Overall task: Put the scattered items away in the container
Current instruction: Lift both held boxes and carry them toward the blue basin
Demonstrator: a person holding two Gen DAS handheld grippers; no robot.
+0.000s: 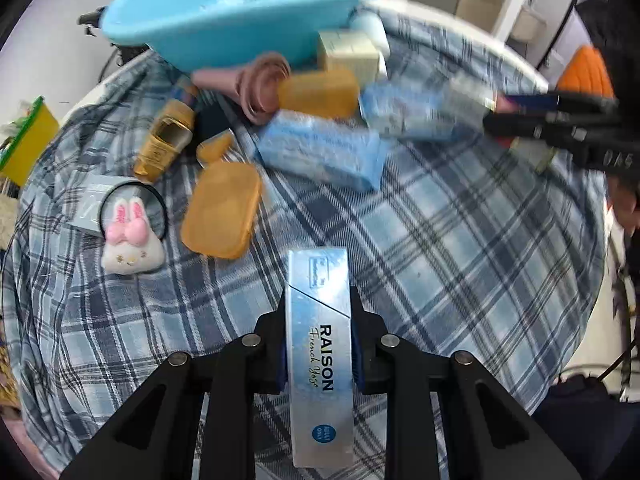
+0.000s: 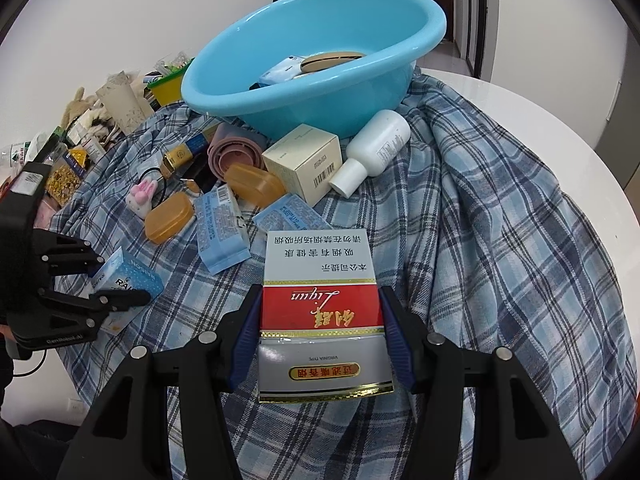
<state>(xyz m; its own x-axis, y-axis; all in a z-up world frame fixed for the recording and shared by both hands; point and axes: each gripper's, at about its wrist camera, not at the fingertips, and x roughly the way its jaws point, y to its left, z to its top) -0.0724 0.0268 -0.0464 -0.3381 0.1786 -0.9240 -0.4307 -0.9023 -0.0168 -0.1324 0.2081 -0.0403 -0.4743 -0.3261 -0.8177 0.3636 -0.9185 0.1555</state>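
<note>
The left hand-held gripper [image 1: 318,354] is clamped on a slim silver-blue RAISON pack [image 1: 320,344], its blue pads pressing the pack's two long narrow sides with the jaws drawn nearly together; the pack points away from the camera, its far end projecting past the fingertips above the plaid cloth [image 1: 460,240]. In the right wrist view this gripper appears low at the left edge with the pack just above the cloth; contact with the cloth cannot be determined. The right hand-held gripper [image 2: 320,344] is clamped on a red-and-white cigarette pack [image 2: 320,312], jaws about half apart because they span the broad face of the pack. Each grip falls near the middle of its pack, which should limit pivoting in transit. The destination, a blue basin [image 2: 316,80], stands at the far side of the bench [image 2: 540,104] on the cloth and already contains a blue packet and a round tan item. Scattered items lie between the grippers and the basin: two amber soap cases [image 2: 168,218], blue tissue packets [image 2: 218,236], a cream carton [image 2: 304,160], a white bottle [image 2: 376,144] on its side, a mauve stack of cups [image 2: 236,152], a gold box [image 1: 164,144] and a rabbit hair tie [image 1: 132,236]. Judged from this layout, both packs are held ready for carrying over the clutter to the basin, and much tidying remains.
</note>
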